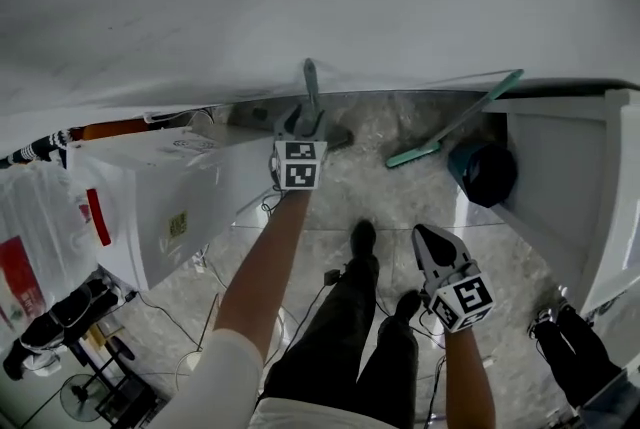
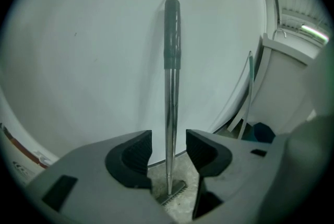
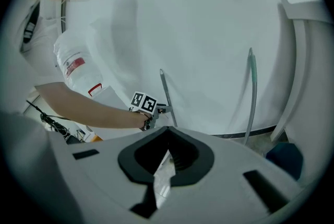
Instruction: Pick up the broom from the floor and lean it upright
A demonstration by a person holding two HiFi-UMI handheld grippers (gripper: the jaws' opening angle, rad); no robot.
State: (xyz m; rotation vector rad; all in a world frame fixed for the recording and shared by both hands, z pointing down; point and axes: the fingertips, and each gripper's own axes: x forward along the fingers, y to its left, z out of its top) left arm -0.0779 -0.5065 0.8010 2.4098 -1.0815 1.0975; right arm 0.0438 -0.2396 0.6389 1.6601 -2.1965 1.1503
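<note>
- Slim broom (image 2: pixel 170 87) with metal shaft and dark green grip sleeve: upright against the white wall (image 2: pixel 88 61), head down on the speckled grey floor (image 1: pixel 365 187).
- Left gripper (image 2: pixel 168 147): fingers (image 2: pixel 136 151) spread wide either side of the shaft, pressing on nothing.
- Right gripper (image 3: pixel 168 154): fingers closed together, empty, held low and well apart from the broom.
- Looks light and stiff, prone to sliding sideways along the wall; bare metal probably slick, so best taken at mid-shaft or on the sleeve.
</note>
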